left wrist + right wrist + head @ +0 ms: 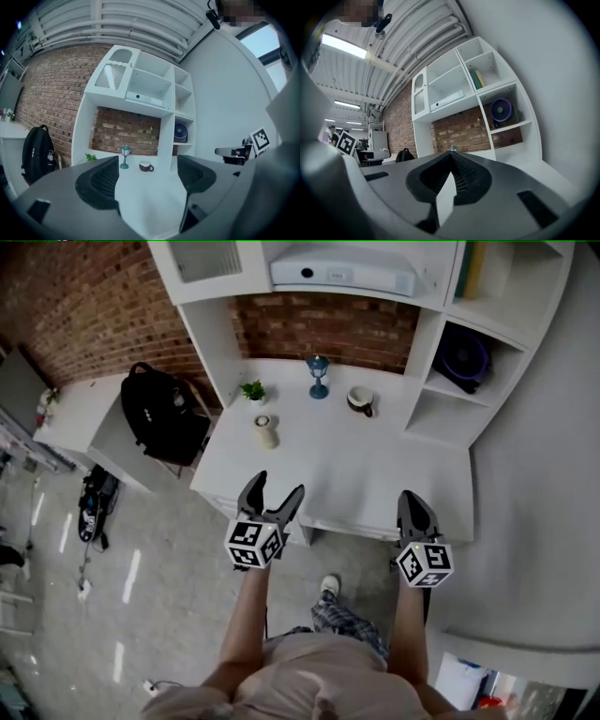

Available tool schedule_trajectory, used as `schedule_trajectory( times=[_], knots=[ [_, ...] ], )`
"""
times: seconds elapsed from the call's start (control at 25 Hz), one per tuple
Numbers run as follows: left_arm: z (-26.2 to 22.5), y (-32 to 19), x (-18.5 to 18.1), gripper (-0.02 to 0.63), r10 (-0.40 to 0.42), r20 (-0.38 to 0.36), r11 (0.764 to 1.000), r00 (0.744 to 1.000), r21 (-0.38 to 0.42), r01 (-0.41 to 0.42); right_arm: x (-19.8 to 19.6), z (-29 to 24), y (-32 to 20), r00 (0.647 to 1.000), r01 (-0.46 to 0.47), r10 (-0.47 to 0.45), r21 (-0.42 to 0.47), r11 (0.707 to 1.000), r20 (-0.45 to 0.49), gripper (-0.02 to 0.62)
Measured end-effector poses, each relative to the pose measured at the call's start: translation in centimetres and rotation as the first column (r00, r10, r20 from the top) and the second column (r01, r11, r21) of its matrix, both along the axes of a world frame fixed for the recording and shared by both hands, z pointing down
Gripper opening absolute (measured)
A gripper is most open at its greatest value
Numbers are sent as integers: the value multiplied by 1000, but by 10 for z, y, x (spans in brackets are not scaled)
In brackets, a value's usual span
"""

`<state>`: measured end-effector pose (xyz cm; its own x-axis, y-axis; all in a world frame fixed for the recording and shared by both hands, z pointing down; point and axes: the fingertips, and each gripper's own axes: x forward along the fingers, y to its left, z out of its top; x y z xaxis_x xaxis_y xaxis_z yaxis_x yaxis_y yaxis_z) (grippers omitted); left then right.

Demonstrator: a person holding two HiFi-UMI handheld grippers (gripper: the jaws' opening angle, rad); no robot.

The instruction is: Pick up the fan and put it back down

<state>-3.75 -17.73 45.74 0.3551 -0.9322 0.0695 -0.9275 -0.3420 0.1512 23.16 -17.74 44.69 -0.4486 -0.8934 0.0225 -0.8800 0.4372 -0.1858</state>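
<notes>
The fan [466,357] is small, dark purple and round, and it stands in a cubby of the white shelf unit at the right. It also shows in the left gripper view as the fan [180,132] and in the right gripper view as the fan [501,110]. Both grippers hover over the near edge of the white desk [375,474], far from the fan. My left gripper [278,493] [147,176] is open and holds nothing. My right gripper [413,507] [451,157] is shut, with nothing in it.
On the desk stand a teal lantern figure [318,376], a dark cup [360,400], a small plant [252,390] and a pale jar [266,430]. A white device [342,273] lies on the upper shelf. A black backpack [164,413] sits at the left.
</notes>
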Motion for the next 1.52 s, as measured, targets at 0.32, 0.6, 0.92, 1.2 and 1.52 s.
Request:
schedule_trajectory(
  times=[0.32,0.6,0.92,1.2,1.52],
  knots=[
    [8,-74,-7,376,-50,30,998,998,-32,51,-11,14,-87,998,54,-53,-47,997,25,15],
    [13,-108,-19,376,-78,26,996,997,-35,79,-29,18,-127,997,75,-74,-52,996,27,15],
    [21,-137,-41,376,-116,9,992,993,-51,117,-49,10,-155,996,94,-94,-48,994,-6,15],
    [35,-160,-73,376,-180,24,979,983,-95,182,-98,11,-189,984,178,-179,-46,983,-23,15],
    [66,-202,-116,376,-259,33,945,965,-197,260,-186,18,-238,939,332,-335,-52,942,-73,15]
  ],
)
